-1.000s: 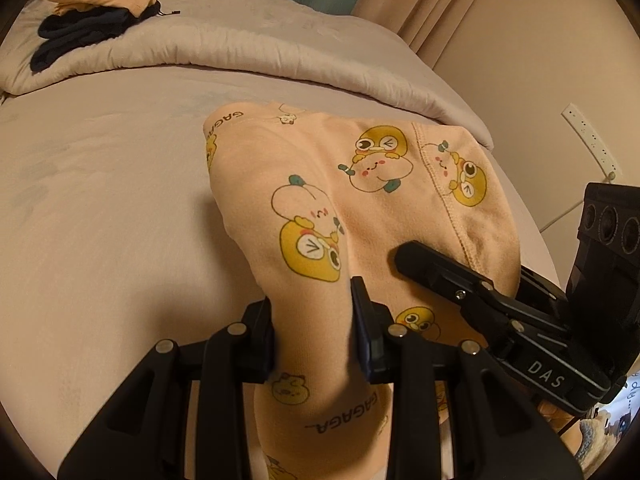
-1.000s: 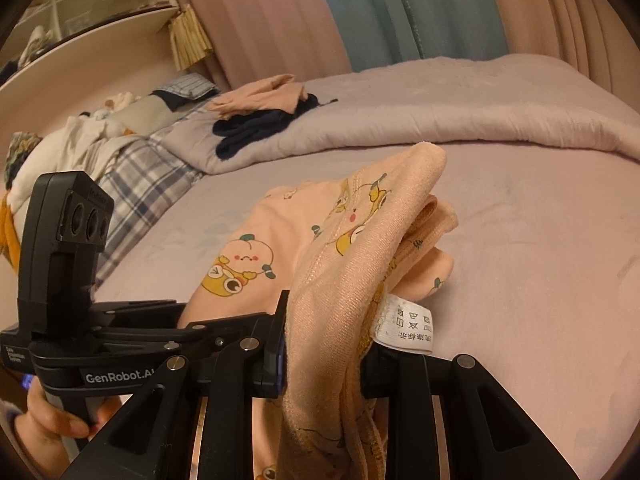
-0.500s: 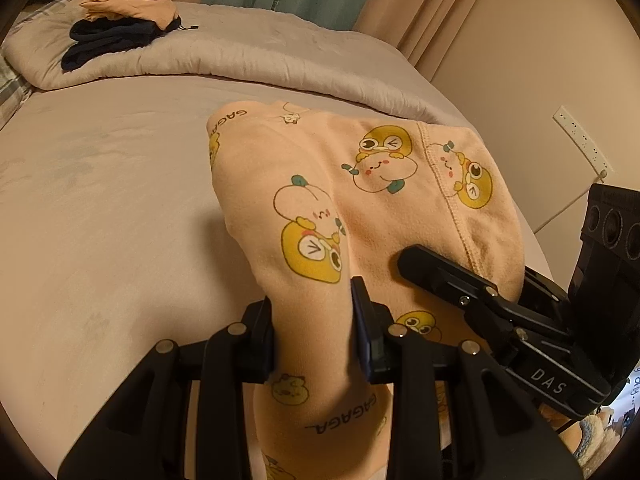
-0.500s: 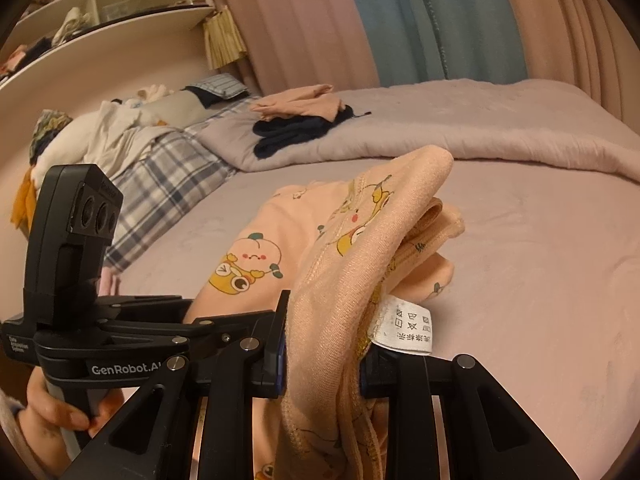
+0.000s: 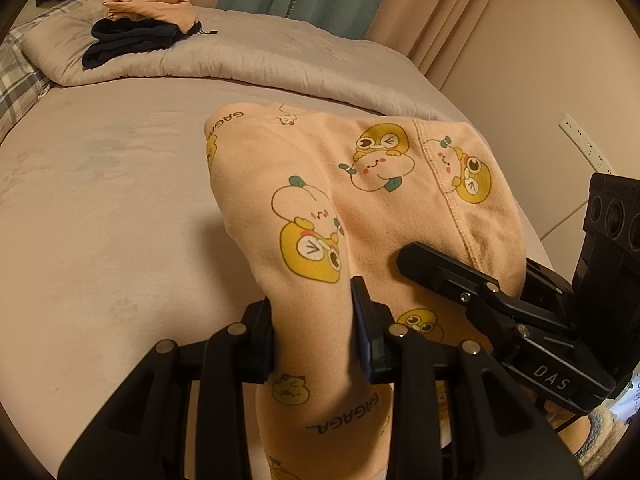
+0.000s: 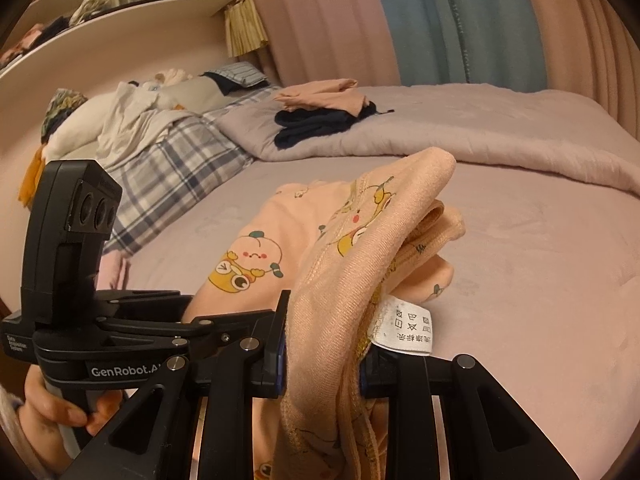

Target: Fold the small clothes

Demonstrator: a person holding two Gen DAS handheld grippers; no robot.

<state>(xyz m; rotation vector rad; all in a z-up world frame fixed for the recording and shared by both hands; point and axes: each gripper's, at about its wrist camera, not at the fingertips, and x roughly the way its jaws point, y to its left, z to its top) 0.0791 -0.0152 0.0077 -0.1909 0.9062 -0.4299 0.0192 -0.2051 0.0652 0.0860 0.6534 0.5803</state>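
Peach cartoon-print garment [image 5: 384, 184] hangs bunched above the bed [image 5: 100, 208], pinched at one edge by the left claw [image 5: 314, 320] and at a thick gathered edge by the right claw [image 6: 324, 344], both closed on cloth. Uneven bunching could set a crooked fold; the bulky right-side layers might slip free near the care label [image 6: 404, 326].

a grey duvet [image 5: 248, 60] lies along the bed's far side, before pink and blue curtains [image 6: 400, 20].
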